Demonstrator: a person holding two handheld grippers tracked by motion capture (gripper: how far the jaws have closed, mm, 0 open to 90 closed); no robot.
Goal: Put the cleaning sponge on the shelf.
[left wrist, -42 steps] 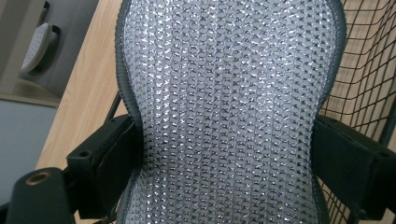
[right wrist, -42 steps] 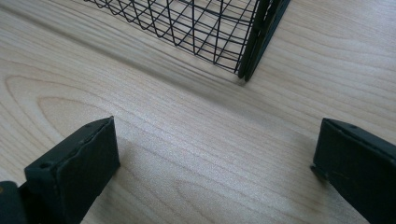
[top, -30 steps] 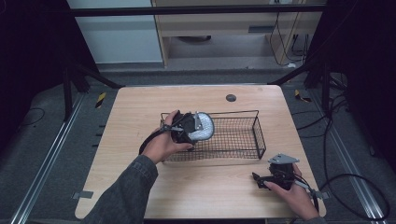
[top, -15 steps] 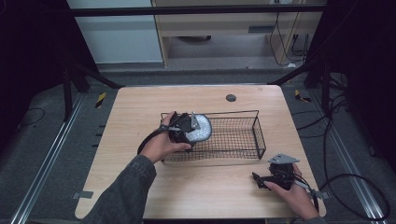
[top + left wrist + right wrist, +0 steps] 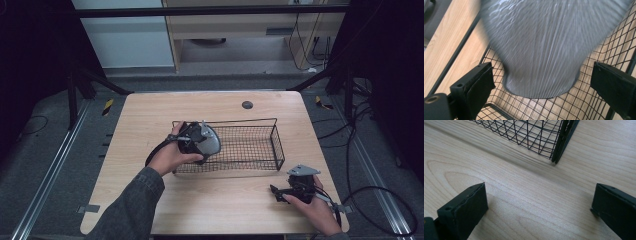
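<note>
A black wire basket (image 5: 250,145) sits near the middle of a pale wooden table (image 5: 150,115), its long side running across the table, with bare wood open on every side of it. A small dark round disc (image 5: 247,105) lies on the tabletop beyond the basket, near the far edge. Past the table are a grey floor, metal rails and loose cables at the right.

The left gripper (image 5: 192,140), held in the person's left hand (image 5: 170,157) on a grey-sleeved forearm reaching in from below, hovers over the basket's left end. In the left gripper view its jaws stand wide apart above the basket's mesh floor, clamped on nothing, and a grey, finely ribbed object (image 5: 544,45), motion-blurred, hangs between and ahead of them; whether it touches the mesh cannot be told.

The right gripper (image 5: 280,192) rests low on the table's near right part, well apart from the left, in the person's right hand (image 5: 310,207). In the right gripper view its jaws are spread wide over bare wood, with the basket's corner just ahead.
</note>
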